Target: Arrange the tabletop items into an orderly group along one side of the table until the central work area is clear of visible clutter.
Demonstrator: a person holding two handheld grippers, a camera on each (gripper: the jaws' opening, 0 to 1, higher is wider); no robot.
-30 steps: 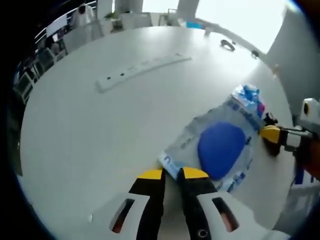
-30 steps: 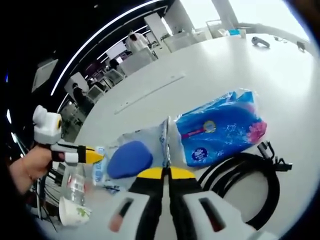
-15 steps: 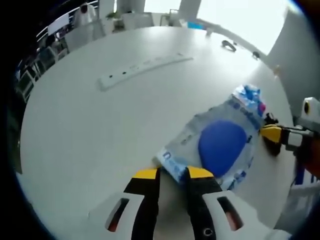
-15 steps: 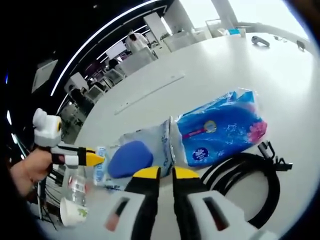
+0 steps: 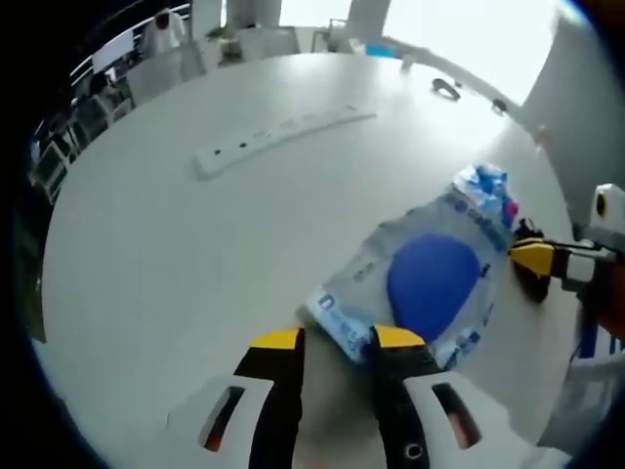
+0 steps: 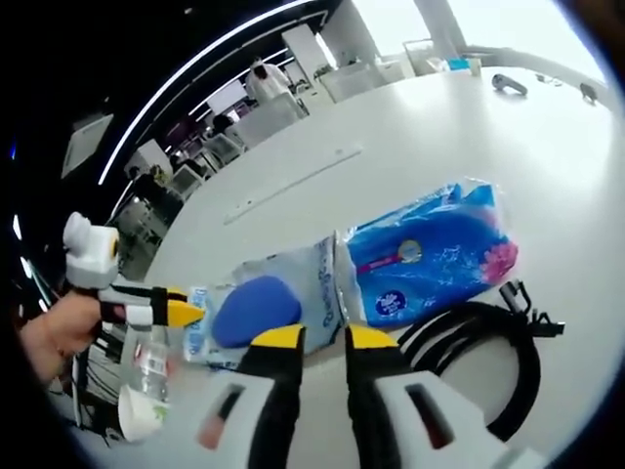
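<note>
A pale wipes pack (image 5: 430,283) with a blue oval lid lies flat on the white table (image 5: 176,254). My left gripper (image 5: 338,340) stands open at the pack's near corner, which lies between its yellow tips. My right gripper (image 6: 325,338) is open too, just short of the other end of the same pack (image 6: 256,308). Beyond it, touching it, lies a blue tissue pack (image 6: 430,254), seen at the far end in the left gripper view (image 5: 483,186). Each gripper shows in the other's view: the right one (image 5: 532,259) and the left one (image 6: 178,311), held by a hand.
A coiled black cable (image 6: 488,342) lies beside the blue pack. A clear bottle (image 6: 146,360) and a paper cup (image 6: 142,415) stand near the table edge. A white power strip (image 5: 278,127) lies across the far half, with a small black object (image 5: 444,88) beyond.
Both grippers have gone from shut to open at opposite ends of the pale pack. The pack and the rest stay where they were.
</note>
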